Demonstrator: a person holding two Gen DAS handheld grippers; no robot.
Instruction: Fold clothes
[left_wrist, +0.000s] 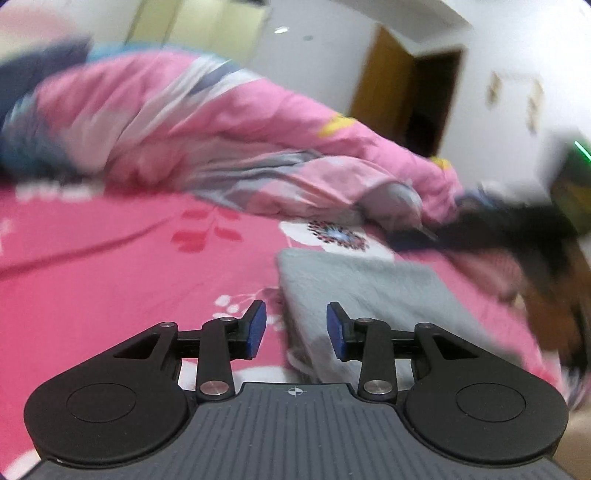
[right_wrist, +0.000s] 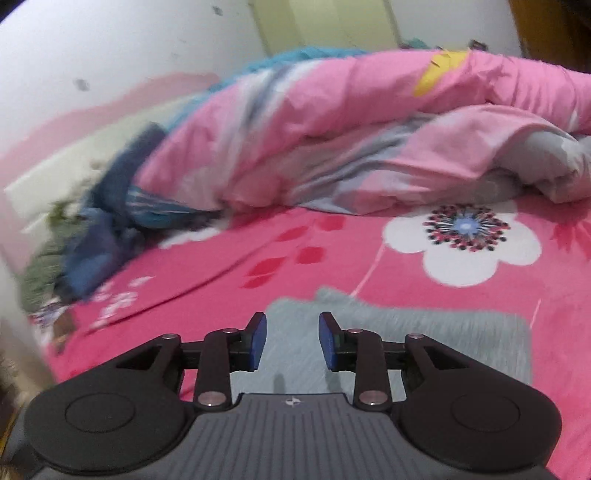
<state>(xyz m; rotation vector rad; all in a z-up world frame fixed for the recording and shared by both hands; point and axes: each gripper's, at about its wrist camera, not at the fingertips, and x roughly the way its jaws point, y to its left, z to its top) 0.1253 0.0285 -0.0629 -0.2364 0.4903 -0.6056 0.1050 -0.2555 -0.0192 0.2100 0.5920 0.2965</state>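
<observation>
Now your folded grey garment (left_wrist: 369, 291) lies flat on the pink floral bed sheet (left_wrist: 110, 266), its long axis running away from you toward the rumpled pink quilt (left_wrist: 229, 122). Your left hand-held gripper (left_wrist: 296, 328) and right hand-held gripper (right_wrist: 292, 339) both hang partly open over its near edge, gripping nothing. Bare sheet lies open to the garment's left.

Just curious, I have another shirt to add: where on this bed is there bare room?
Free: pink floral bedsheet between folded grey garment and rumpled pink quilt. Crowded: blue-green clothes heap by the wall.
</observation>
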